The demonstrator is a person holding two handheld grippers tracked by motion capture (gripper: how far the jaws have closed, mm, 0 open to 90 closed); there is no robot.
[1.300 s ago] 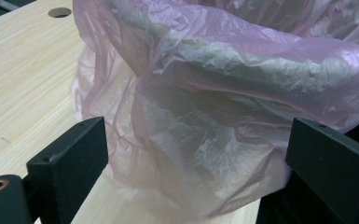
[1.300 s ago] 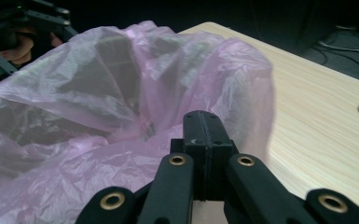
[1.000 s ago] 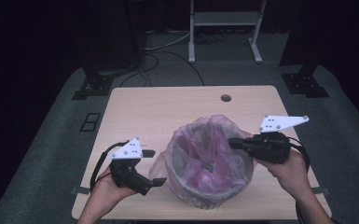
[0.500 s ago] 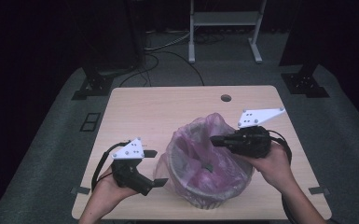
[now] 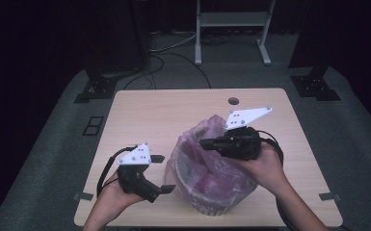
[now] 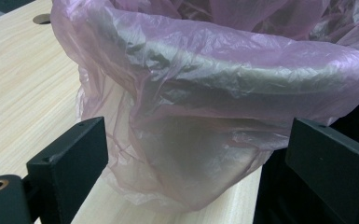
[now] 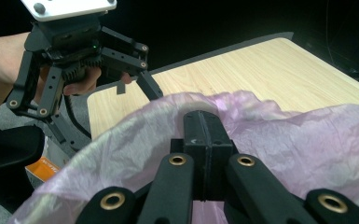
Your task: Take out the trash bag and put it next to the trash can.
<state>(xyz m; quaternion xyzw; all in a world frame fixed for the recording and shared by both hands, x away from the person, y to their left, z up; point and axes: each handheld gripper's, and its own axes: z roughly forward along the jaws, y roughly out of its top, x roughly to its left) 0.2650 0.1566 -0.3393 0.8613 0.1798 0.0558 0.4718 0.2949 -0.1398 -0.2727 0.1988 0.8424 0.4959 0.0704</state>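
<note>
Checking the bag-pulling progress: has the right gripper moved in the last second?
Yes. The right gripper has moved left, away from the table's right edge, over the bag-lined bin.

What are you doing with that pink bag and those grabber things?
A person is fitting a pink plastic bag into a small bin on the wooden table. The right gripper, jaws shut, hovers over the bag's mouth. The left gripper waits open beside the bin, touching nothing.

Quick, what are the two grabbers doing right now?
Left hand-held gripper: open, holding nothing, beside the bag.
Right hand-held gripper: shut, over the bag; any pinch can't be told.
</note>
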